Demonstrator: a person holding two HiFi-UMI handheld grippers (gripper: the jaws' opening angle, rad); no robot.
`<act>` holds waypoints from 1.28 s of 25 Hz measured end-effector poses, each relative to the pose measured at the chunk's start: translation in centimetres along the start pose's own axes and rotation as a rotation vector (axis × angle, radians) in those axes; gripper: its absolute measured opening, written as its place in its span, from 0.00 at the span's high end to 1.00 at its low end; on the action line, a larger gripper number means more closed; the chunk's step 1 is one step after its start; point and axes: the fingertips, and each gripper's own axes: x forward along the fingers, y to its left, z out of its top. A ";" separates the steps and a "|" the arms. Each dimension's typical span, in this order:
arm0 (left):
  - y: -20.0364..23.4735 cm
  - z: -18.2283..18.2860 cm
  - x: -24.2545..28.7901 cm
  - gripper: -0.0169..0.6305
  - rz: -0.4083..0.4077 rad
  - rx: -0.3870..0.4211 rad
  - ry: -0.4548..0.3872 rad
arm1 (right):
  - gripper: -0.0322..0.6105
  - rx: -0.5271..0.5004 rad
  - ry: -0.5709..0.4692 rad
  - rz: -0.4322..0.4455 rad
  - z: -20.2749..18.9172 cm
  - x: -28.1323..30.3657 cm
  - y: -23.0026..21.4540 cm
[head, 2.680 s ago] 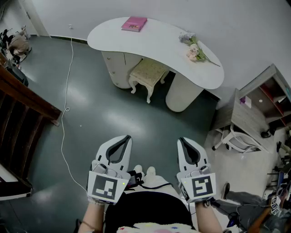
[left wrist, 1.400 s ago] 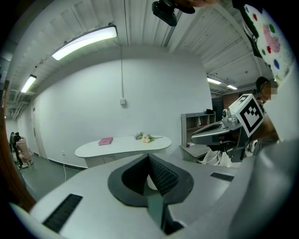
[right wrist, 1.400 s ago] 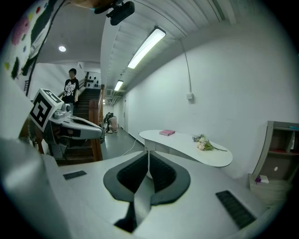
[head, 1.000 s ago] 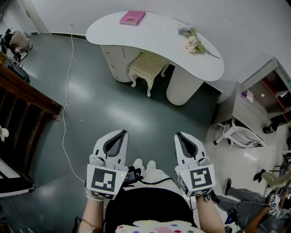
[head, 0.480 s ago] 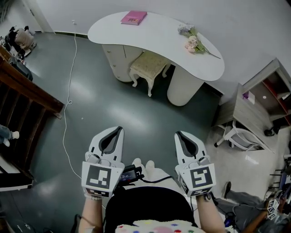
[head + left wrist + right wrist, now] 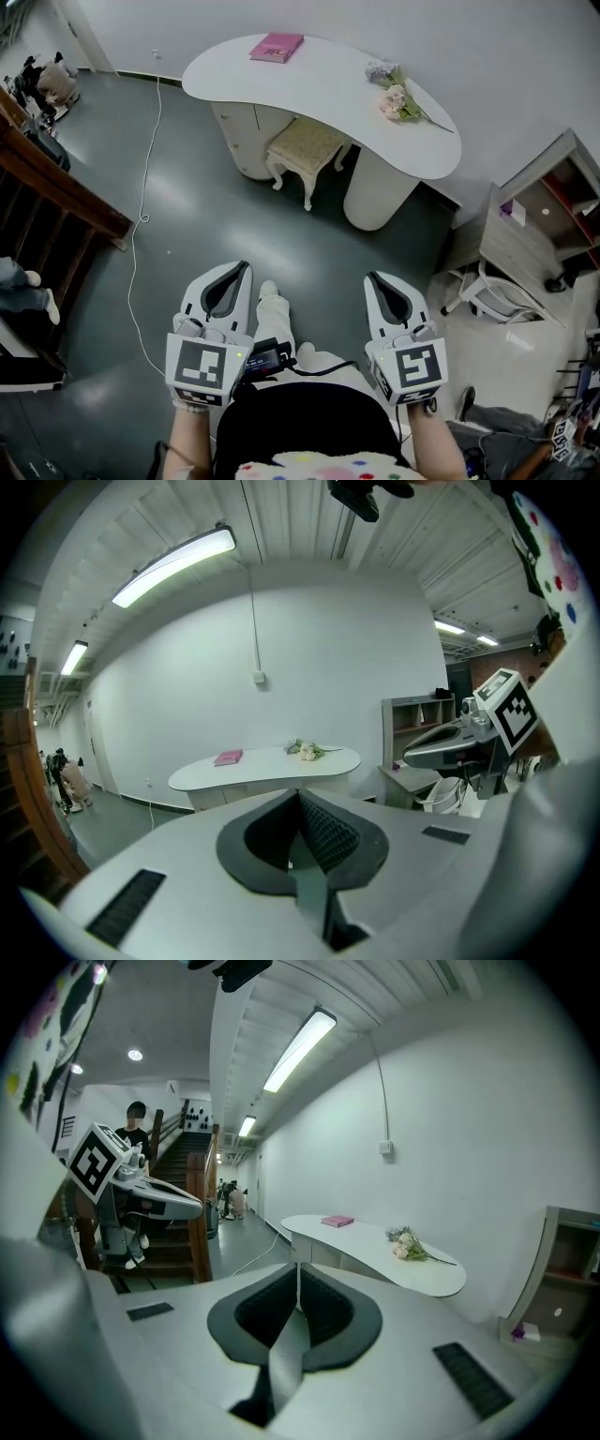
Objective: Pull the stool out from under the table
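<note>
A cream stool [image 6: 307, 143] with carved white legs stands half tucked under the white curved table [image 6: 319, 77] across the room. My left gripper [image 6: 236, 266] and my right gripper [image 6: 377, 277] are both shut and empty, held side by side near my body, well short of the stool. In the left gripper view the table [image 6: 264, 764] shows beyond the shut left gripper [image 6: 298, 793], and the stool is hidden. The right gripper view has the table [image 6: 375, 1255] ahead of the shut right gripper [image 6: 297, 1267].
A pink book [image 6: 277, 47] and a bunch of flowers [image 6: 396, 98] lie on the table. A white cable [image 6: 142, 197] trails over the grey floor at left. A wooden stair rail [image 6: 56, 183] runs along the left, and a shelf unit [image 6: 539, 220] with a white chair [image 6: 483, 286] stands at right.
The view has shifted slightly and my foot has stepped forward between the grippers. Both grippers stay shut, side by side.
</note>
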 end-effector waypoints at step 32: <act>19.9 2.4 19.0 0.95 -0.199 0.004 0.005 | 0.89 0.032 0.112 -0.138 6.2 25.1 -1.7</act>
